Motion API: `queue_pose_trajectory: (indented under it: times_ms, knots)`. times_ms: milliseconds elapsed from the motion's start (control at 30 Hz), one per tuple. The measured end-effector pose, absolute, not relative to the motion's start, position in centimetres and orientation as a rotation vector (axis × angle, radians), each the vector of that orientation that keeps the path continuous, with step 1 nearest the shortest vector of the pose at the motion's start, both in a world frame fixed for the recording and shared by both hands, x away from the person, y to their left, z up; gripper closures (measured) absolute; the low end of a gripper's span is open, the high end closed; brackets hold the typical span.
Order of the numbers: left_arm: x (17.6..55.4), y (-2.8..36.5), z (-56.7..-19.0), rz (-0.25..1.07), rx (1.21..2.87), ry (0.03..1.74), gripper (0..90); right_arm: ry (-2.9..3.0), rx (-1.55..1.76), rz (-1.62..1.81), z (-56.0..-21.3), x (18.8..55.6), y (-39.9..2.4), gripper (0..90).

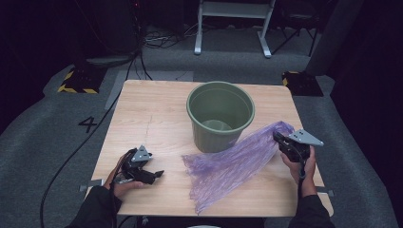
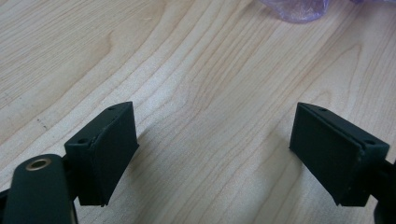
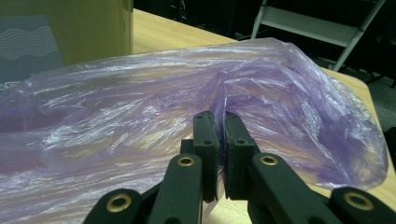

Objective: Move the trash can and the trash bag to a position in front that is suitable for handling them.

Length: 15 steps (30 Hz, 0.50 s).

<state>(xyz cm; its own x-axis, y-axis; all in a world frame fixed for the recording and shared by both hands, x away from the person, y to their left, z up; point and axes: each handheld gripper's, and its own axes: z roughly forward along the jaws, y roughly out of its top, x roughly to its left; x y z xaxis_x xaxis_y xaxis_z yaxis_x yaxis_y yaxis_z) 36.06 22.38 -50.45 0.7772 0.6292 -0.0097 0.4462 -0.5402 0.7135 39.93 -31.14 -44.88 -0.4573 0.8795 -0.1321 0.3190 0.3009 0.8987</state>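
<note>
Overhead: wood table (image 1: 157, 109) on grey carpet (image 1: 57, 142); right gripper (image 1: 285, 142) jaws clenched on purple bag (image 1: 228, 166), left gripper (image 1: 154, 175) jaws released.

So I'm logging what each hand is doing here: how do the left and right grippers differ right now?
The left gripper has its jaws spread wide with bare table between them; the right gripper is pinched shut on the purple plastic bag. The left gripper sits short of the bag's near corner, touching nothing, while the right grips the bag's far end beside the green bucket. Both are black, hand-held, and low over the table.
</note>
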Motion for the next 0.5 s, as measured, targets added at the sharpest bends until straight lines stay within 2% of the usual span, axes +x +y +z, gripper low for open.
queue_pose_trajectory:
  times_ms: [500]
  knots:
    - [36.03,22.4,-50.44,0.321,2.234,0.795,14.4,1.915,1.033,1.163,-44.39,39.7,-30.85,85.5]
